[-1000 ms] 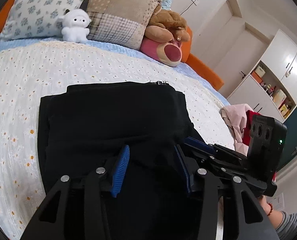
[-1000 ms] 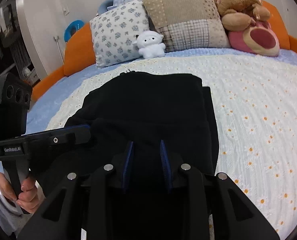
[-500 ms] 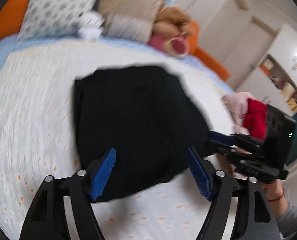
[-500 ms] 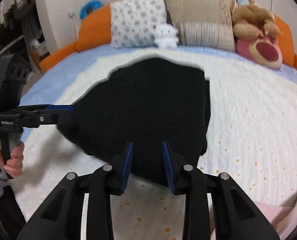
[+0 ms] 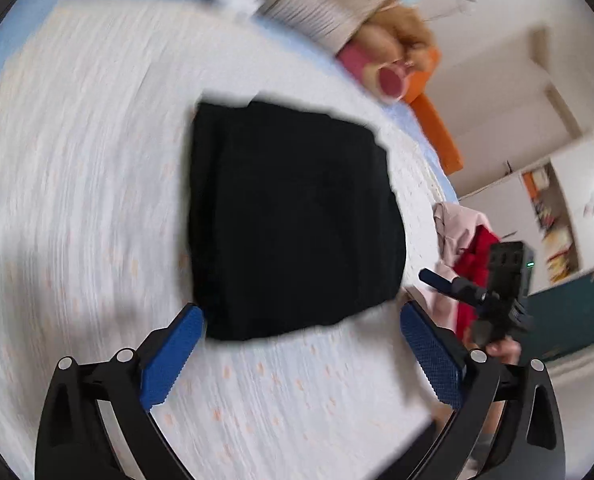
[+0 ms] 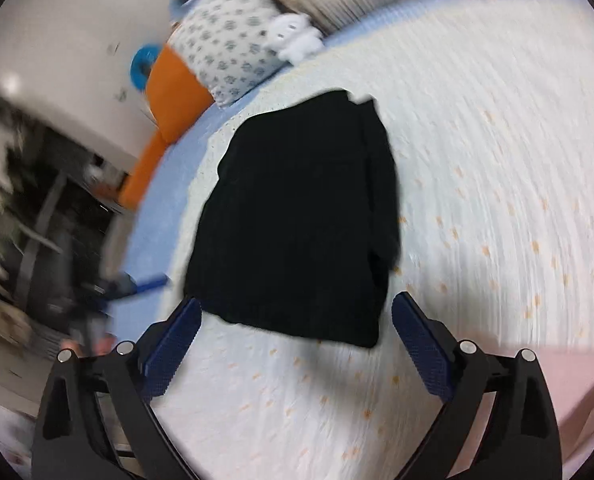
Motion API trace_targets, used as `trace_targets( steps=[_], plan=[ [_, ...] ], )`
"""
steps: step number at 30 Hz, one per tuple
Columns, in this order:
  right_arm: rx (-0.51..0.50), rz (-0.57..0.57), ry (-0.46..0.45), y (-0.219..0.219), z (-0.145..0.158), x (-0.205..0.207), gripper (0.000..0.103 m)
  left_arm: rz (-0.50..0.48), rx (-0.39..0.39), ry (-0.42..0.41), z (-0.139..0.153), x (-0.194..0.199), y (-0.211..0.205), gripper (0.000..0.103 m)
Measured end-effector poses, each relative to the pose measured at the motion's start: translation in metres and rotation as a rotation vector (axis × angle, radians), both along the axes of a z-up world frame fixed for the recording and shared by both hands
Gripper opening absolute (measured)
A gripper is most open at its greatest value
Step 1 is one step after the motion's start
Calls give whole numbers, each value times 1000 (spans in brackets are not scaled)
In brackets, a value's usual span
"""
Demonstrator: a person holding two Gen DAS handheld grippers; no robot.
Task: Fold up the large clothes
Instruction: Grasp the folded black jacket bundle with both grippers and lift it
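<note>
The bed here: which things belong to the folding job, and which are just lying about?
Job: folded black garment; left claw and right claw, jaws just opened, empty.
Lying about: floral pillow; white plush toy; pink and red clothes pile.

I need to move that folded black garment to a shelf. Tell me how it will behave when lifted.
The black garment is probably floppy: its edges lie soft and uneven on the bedspread. Pinched at one edge, the folded layers would likely sag open. It should not slide much, since cloth rests on cloth.
</note>
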State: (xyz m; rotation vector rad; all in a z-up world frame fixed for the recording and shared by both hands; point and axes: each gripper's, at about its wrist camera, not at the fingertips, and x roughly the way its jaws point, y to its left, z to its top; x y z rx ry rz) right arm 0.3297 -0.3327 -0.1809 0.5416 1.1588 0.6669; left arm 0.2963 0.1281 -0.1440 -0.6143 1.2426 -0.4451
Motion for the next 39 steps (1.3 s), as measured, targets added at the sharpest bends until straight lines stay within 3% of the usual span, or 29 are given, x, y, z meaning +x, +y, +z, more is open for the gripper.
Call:
trace_targets(
  steps=[4, 6, 10, 16, 20, 29, 31, 36, 39],
  plan=[
    [162, -38, 200, -22, -32, 1, 94, 28, -44, 107, -35, -9, 10, 100],
    [204, -41, 251, -20, -46, 0, 94, 51, -104, 151, -58, -10, 9, 100],
    [204, -33, 319, -9, -61, 7, 94, 88, -169, 185, -80, 0, 8, 100],
    [161, -16, 461, 5, -75, 27, 97, 118, -219, 183, -86, 19, 9, 100],
    [186, 3, 551, 10, -76, 38, 98, 87, -244, 185, -81, 30, 0, 100],
    [197, -50, 632, 8, -84, 47, 99, 72, -219, 223, -81, 48, -9, 100],
    [152, -38, 590, 12, -74, 54, 98, 60, -206, 215, -80, 46, -9, 100],
    [-76, 79, 494, 51, -56, 56, 98, 41, -154, 207, -78, 42, -17, 100],
    [-67, 54, 501, 52, -59, 55, 99, 45, -164, 206, -74, 46, -20, 100]
  ],
)
